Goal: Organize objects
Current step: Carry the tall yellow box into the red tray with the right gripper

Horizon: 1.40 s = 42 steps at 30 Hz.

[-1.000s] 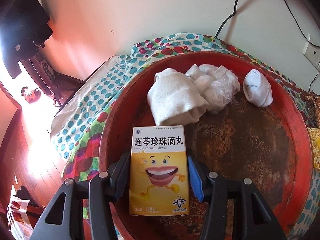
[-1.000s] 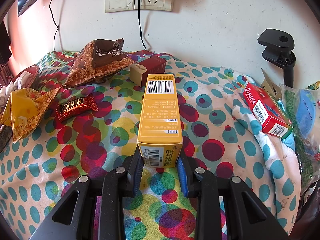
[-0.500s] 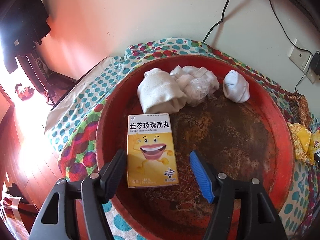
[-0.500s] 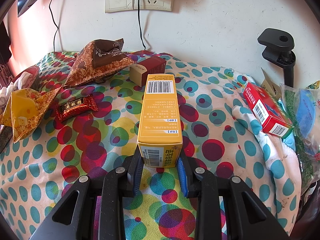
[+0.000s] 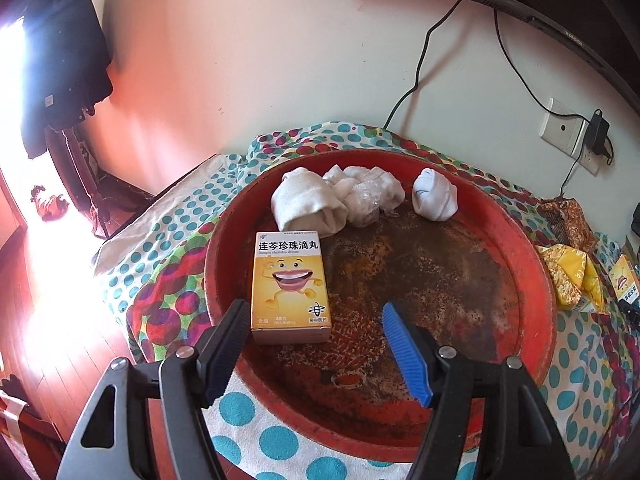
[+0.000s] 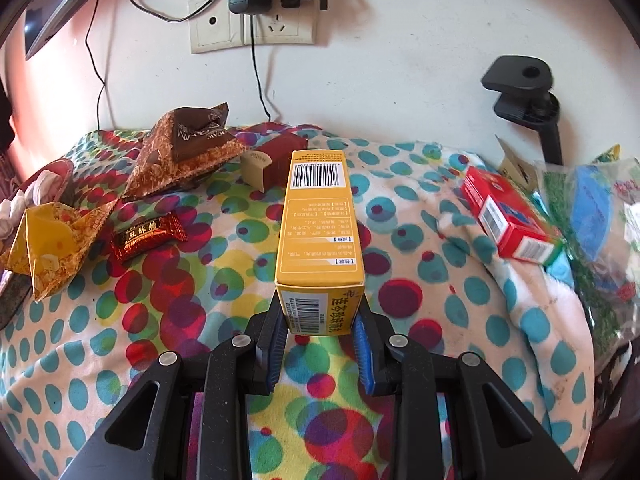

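A yellow medicine box with a smiling cartoon face (image 5: 290, 284) lies flat on the left part of a round red tray (image 5: 536, 280). My left gripper (image 5: 316, 328) is open and empty, just in front of the box and apart from it. Several white rolled socks (image 5: 308, 204) lie at the tray's far edge. My right gripper (image 6: 320, 334) is shut on a second yellow box (image 6: 318, 224) and holds its near end above the dotted cloth (image 6: 140, 312).
On the cloth in the right wrist view lie a brown snack bag (image 6: 188, 148), a yellow snack bag (image 6: 52, 236), a small red candy (image 6: 148, 234), a dark red box (image 6: 276, 160) and a red box (image 6: 508, 212). A wall socket with cables (image 6: 256, 24) is behind.
My left gripper opened, let go of the smiling-face box on the tray and drew back from it. The right gripper and its box have not moved.
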{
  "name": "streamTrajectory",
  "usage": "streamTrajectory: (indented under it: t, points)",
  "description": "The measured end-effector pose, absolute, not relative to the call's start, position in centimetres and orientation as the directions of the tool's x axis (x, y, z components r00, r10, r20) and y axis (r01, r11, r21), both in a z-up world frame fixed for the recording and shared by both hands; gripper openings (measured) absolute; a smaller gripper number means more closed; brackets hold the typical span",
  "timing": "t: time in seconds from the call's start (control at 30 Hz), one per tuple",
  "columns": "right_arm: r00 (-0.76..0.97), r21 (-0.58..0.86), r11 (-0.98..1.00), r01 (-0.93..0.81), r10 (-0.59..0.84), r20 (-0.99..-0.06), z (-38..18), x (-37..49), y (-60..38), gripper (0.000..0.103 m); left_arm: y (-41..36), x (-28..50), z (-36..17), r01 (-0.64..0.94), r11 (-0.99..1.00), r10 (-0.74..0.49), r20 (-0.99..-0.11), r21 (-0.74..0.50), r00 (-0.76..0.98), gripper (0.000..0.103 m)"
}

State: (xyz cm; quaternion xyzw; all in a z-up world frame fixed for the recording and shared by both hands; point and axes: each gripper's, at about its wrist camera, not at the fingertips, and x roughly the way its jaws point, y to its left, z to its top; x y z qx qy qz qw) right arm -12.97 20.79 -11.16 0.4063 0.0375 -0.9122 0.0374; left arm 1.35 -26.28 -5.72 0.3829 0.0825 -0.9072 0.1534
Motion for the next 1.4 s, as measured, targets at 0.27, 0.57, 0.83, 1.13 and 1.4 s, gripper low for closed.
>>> streamTrajectory:
  t: [0.27,0.57,0.83,1.13,1.4]
  points:
    - [-0.709,-0.004,-0.990,0.142,-0.099,-0.698,-7.9,-9.2,19.4,0.028,-24.6,1.6,-5.8,0.231,-0.972,-0.137,-0.702,-0.040,-0.699,0.070]
    - [-0.675,-0.009,-0.880,0.475,-0.358,-0.645,-3.4,-6.2,4.9,0.028,-24.8,2.1,-5.0,0.206,-0.977,-0.114,-0.674,-0.058,-0.730,0.070]
    - [-0.518,0.016,-0.769,0.639,-0.446,-0.730,-5.7,-6.5,-7.8,0.028,-28.1,2.4,-4.6,0.268,-0.956,-0.123,-0.668,-0.118,-0.734,0.070]
    - [-0.470,-0.024,-0.780,0.626,-0.352,-0.810,-9.2,-11.3,-14.2,0.028,-30.5,2.7,-4.7,0.340,-0.927,-0.154,-0.662,-0.161,-0.733,0.070]
    - [-0.477,-0.041,-0.815,0.578,-0.297,-0.827,-10.5,-13.8,-16.6,0.028,-30.4,2.7,-4.6,0.335,-0.929,-0.155,-0.655,-0.157,-0.739,0.070]
